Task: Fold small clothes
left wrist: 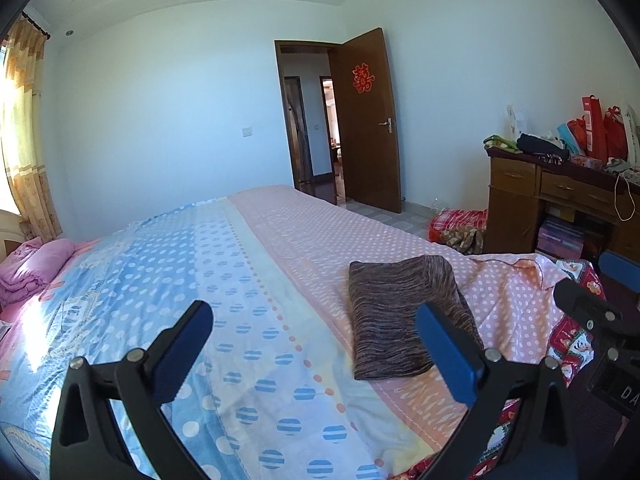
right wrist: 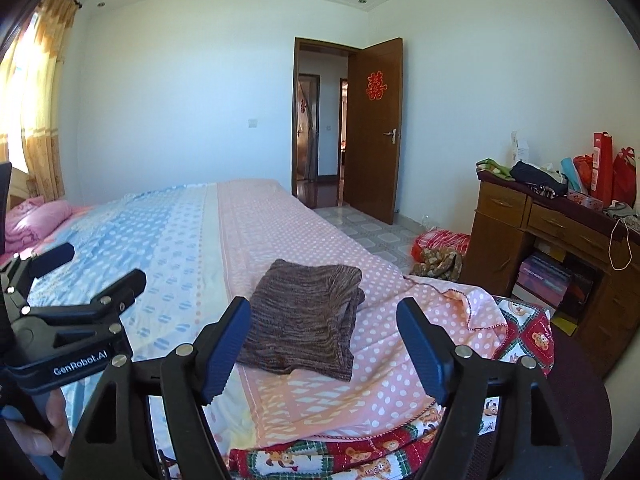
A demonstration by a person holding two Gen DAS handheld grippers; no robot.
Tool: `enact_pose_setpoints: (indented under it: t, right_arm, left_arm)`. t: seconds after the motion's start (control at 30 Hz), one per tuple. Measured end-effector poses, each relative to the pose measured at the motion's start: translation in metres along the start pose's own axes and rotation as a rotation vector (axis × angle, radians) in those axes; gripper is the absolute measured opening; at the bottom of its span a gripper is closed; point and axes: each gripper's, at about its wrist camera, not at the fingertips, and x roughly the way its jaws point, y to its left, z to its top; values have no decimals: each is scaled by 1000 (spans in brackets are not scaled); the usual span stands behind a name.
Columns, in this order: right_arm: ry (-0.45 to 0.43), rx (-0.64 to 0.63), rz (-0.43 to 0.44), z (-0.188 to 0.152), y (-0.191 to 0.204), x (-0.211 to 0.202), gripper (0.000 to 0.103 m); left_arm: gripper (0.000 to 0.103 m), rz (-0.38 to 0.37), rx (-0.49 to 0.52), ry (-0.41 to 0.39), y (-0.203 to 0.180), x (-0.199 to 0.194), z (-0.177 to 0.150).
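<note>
1. we hold our left gripper [left wrist: 314,344] with its jaws spread wide and nothing between them, lifted clear above the bed [left wrist: 256,360].
2. our right gripper [right wrist: 322,350] is spread too and grips nothing.
3. the brown knit garment [right wrist: 302,320] lies folded into a compact stack on the pink dotted part of the sheet, near the bed's corner, apart from both grippers.
4. we judge the fold is done, so neither claw needs a grip.
</note>
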Motion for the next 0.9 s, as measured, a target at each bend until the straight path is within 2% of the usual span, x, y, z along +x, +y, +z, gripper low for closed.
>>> enact_pose_setpoints:
  t: [0.23, 0.43, 0.57, 0.9]
  right_arm:
    - [-45, -3, 2, 5, 1, -12, 77]
    - [-85, -26, -3, 6, 7, -22, 83]
    - [-109, -43, -19, 7, 9, -25, 84]
    - [-99, -23, -30, 6, 3, -19, 85]
  left_arm:
    - [103, 0, -33, -4, 4, -7, 4]
    - [103, -4, -43, -16, 5, -16, 6]
    - [103, 35, -30, -29, 4, -18, 7]
    - [103, 56, -34, -15, 3, -16, 7]
